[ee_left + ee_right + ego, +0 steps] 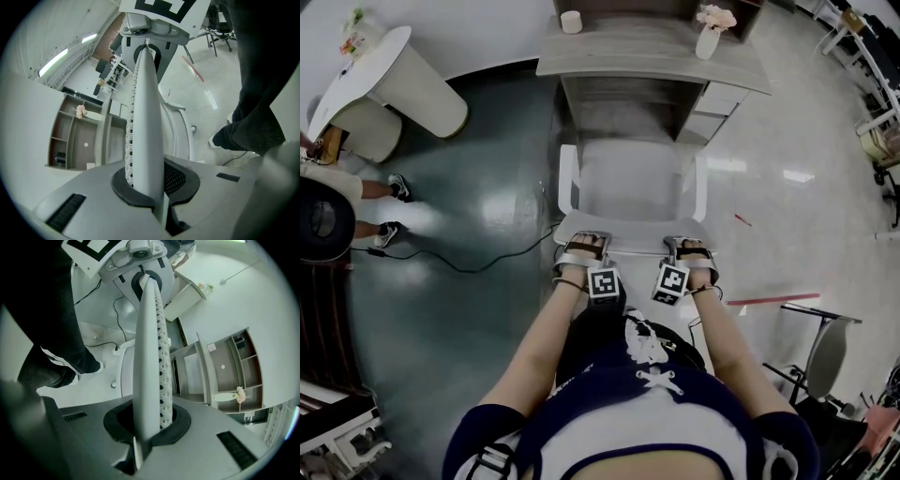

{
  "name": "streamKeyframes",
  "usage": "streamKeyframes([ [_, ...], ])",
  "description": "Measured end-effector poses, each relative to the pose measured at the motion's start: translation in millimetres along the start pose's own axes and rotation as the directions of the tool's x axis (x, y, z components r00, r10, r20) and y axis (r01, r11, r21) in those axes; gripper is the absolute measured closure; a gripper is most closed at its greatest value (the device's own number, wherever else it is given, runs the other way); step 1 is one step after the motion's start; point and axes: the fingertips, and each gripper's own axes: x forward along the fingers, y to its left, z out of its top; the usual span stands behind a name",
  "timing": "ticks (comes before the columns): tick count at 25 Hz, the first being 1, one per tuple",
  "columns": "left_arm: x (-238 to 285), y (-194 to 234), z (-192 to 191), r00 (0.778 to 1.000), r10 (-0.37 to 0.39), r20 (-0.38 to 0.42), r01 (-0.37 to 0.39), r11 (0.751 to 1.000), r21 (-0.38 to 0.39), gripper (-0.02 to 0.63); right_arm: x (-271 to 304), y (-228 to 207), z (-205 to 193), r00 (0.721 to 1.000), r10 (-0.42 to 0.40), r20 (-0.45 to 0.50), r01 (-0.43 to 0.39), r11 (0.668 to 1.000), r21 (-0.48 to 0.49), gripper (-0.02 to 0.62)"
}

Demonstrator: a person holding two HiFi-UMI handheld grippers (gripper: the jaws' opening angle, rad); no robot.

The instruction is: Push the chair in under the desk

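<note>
**Chair gripped at its backrest in front of the desk**

Chair [628,183], white with two armrests, was seen on the floor directly before the grey desk [609,58], with its seat turned to the opening under the desktop. The seat was not pushed fully under; the backrest [149,117] was well apart from the desk, on the person's side. The left tool [581,251] was clenched on the top edge of the backrest near its left end, and the right tool [692,253] was clenched on the same edge near its right end. In each gripper view the thin edge of the backrest was pressed between the two jaws. On the desk a vase [710,36] with pale flowers and a small cup [571,22] were placed. A black cable [459,264] was laid on the floor at the left of the chair.
</note>
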Motion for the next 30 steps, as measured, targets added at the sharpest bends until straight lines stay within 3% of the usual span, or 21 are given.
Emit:
streamKeyframes([
  [21,32,39,-4,0.999,0.039,0.019,-0.039,0.999,-0.011,0.588,27,-41,-4,1.000,-0.002,-0.005,0.002,1.000,0.003,0.582],
  [30,42,51,-23,1.000,0.015,0.015,-0.016,0.999,0.030,0.588,38,-55,8,1.000,-0.008,-0.017,0.008,1.000,0.024,0.582],
])
